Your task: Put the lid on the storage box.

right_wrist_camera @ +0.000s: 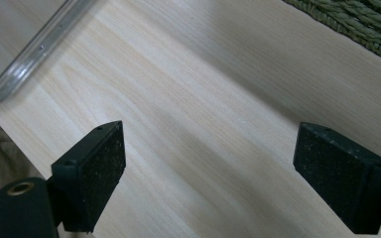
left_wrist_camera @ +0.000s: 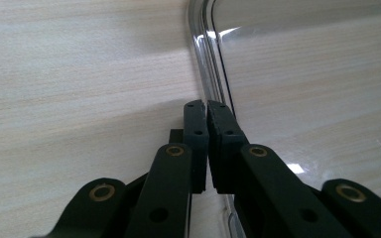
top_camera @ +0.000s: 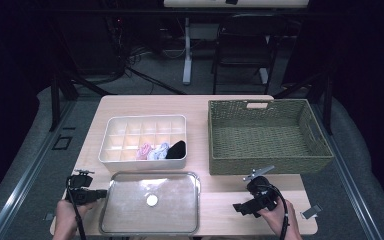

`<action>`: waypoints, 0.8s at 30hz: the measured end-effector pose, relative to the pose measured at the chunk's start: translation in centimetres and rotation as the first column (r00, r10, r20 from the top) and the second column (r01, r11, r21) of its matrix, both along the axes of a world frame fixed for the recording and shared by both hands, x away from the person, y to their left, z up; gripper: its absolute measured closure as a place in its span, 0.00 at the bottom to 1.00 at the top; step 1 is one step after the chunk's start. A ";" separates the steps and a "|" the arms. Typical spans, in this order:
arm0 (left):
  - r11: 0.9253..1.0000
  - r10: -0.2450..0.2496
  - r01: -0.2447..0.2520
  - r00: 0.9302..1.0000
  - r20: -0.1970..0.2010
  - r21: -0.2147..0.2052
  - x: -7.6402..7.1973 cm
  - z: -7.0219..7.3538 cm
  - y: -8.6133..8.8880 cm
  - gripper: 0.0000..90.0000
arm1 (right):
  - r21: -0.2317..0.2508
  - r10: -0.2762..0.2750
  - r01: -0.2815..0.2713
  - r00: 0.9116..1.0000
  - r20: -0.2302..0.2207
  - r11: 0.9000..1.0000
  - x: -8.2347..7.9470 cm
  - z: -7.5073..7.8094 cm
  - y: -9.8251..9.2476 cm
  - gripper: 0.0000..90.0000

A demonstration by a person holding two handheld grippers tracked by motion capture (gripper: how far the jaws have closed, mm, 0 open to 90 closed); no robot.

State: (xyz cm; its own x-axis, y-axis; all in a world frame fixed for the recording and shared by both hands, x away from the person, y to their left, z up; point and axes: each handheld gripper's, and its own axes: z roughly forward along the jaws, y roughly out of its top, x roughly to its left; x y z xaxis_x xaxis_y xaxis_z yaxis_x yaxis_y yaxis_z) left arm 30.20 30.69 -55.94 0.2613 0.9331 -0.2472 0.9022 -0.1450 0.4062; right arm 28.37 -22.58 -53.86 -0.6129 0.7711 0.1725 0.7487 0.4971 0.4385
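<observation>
- Clear lid [top_camera: 150,204] lies flat at the lower middle of the high view, on the wooden table [top_camera: 220,200], with a small white knob [top_camera: 152,200] at its centre.
- Its upper edge runs just below the white divided box [top_camera: 111,129]; the lid's right edge has bare wood between it and the right gripper [top_camera: 241,208].
- At the lower left of the high view, the left gripper [top_camera: 100,193] reaches the lid's left rim.
- The left gripper view shows what the high view is too small to tell: the two black pads [left_wrist_camera: 196,130] are pressed together on the lid's raised rim [left_wrist_camera: 204,59], which runs from the top of the frame down between them. Plain wood fills the left half of that frame, the lid's clear sheet the right half.
- The right gripper sits at the lower right of the high view, well apart from the lid, its jaws wide with nothing between them.
- The right gripper view shows bare wood between the two pads [right_wrist_camera: 96,173], a curved corner of the lid's rim at the upper left [right_wrist_camera: 25,64], and the woven basket [right_wrist_camera: 362,25] at the upper right.
- In the high view the basket [top_camera: 270,135] stands at the right, close beside the box, and the box's front row holds three rolled socks [top_camera: 161,150].
- Open tabletop remains along the table's lower right and between lid and basket.
</observation>
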 end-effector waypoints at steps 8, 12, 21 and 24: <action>0.999 -0.032 0.032 0.999 -0.012 -0.019 0.0 0.0 -0.7 0.96 | 0.055 -0.001 0.003 1.000 -0.030 0.998 0.1 0.0 0.1 0.14; 0.998 -0.035 0.034 0.999 -0.018 -0.047 0.0 -0.1 -0.9 0.96 | 0.082 0.000 0.004 0.999 -0.049 0.997 0.2 -0.1 0.4 0.15; 0.997 -0.054 0.051 0.998 -0.031 -0.064 0.0 -0.1 -1.6 0.96 | 0.126 0.019 -0.010 0.998 -0.068 0.992 0.4 -0.6 1.9 0.17; 0.996 -0.054 0.051 0.998 -0.032 -0.076 0.0 -0.2 -1.7 0.96 | 0.158 0.017 -0.004 0.996 -0.083 0.988 0.4 -0.7 2.5 0.18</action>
